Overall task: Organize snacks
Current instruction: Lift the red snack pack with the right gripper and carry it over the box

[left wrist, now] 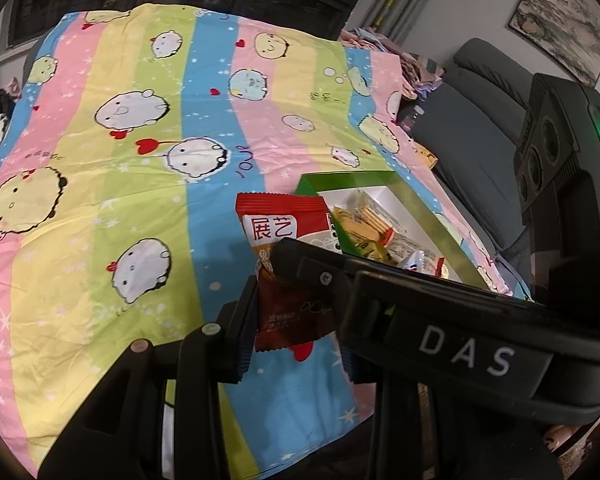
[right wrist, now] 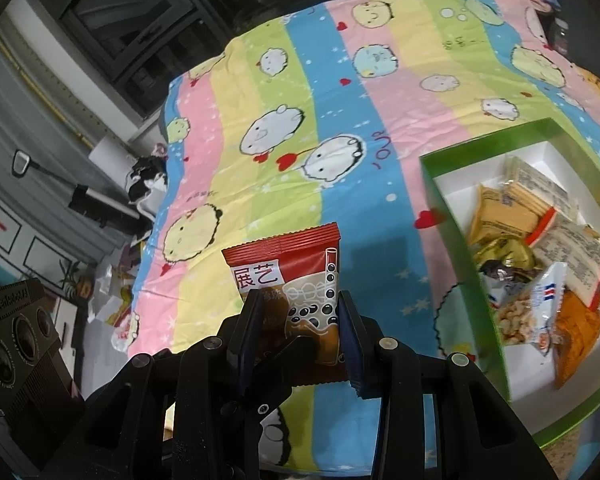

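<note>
A red and brown snack packet [right wrist: 300, 280] with a bubble-tea picture is held upright above the striped cartoon bedsheet. My right gripper [right wrist: 300, 328] is shut on its lower half. In the left wrist view the same packet [left wrist: 288, 264] sits between the fingers of my left gripper [left wrist: 300, 304], and the right gripper's body [left wrist: 440, 320] crosses in front. A green box [right wrist: 460, 248] with a white inside holds several wrapped snacks [right wrist: 540, 264], to the right of the packet.
The sheet [left wrist: 120, 160] covers a bed or table. A grey sofa [left wrist: 480, 120] stands at its right. Dark windows are behind. Clutter and bags [right wrist: 112, 296] lie on the floor at the left.
</note>
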